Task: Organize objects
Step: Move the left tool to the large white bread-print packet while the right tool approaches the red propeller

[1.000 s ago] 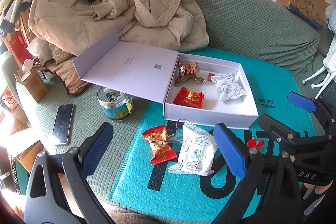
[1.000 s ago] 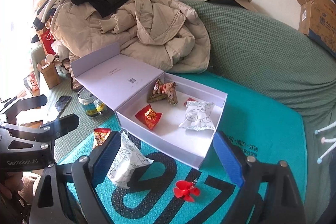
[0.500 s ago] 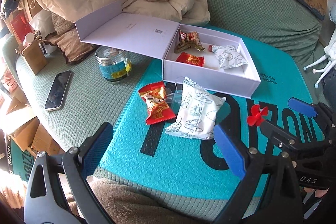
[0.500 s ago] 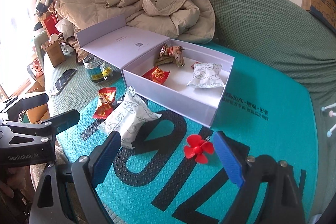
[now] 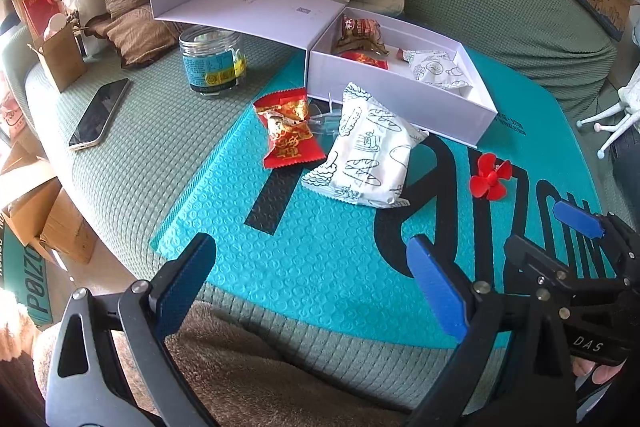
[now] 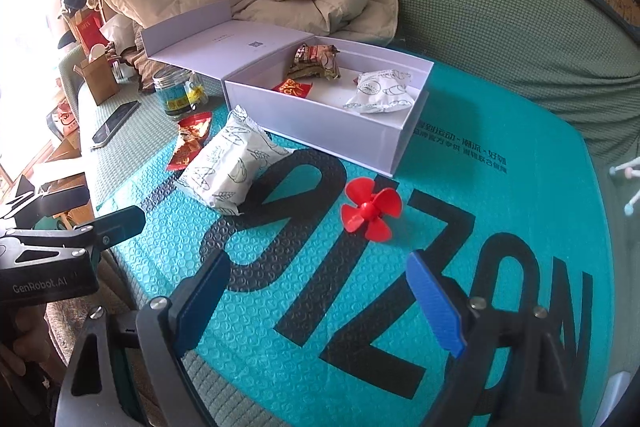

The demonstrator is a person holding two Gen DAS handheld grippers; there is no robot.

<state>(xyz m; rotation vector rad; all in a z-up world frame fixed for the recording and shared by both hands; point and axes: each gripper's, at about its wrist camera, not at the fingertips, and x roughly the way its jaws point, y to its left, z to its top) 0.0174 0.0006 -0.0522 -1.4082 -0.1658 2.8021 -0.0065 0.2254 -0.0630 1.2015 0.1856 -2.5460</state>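
Between right tool (image 6: 320,303) and box (image 6: 312,131), red propeller (image 6: 371,209)

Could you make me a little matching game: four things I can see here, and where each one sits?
Things:
1. small red plastic propeller
2. dark smartphone
3. clear glass jar with blue label
4. brown crinkled snack packet

Places:
A. inside the open white box
B. beside the box's open lid
C. on the teal mat's black lettering
D. on the green cover, left

Pairs: 1-C, 2-D, 3-B, 4-A
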